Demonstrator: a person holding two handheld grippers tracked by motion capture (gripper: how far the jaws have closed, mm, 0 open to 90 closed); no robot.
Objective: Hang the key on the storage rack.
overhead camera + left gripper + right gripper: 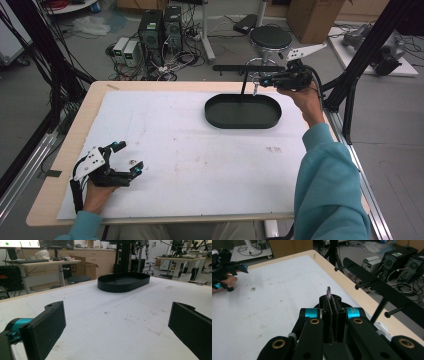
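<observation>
White foam-topped table: my right gripper (260, 81) pinched a thin keyring-like metal piece (328, 293) beside the black peg rack (372, 285), left gripper (125, 157) gaped empty; it could slip sideways.

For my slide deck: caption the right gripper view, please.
Right tool shut on a thin ring beside a pegged rack.

This is a robotics lab: computer towers (161, 27) and tangled cables (175, 62) sit on the grey floor beyond the desk (150, 86), with cardboard boxes (312, 17), a round stool (270, 37), monitors (37, 243) and further workbenches (45, 263).
</observation>
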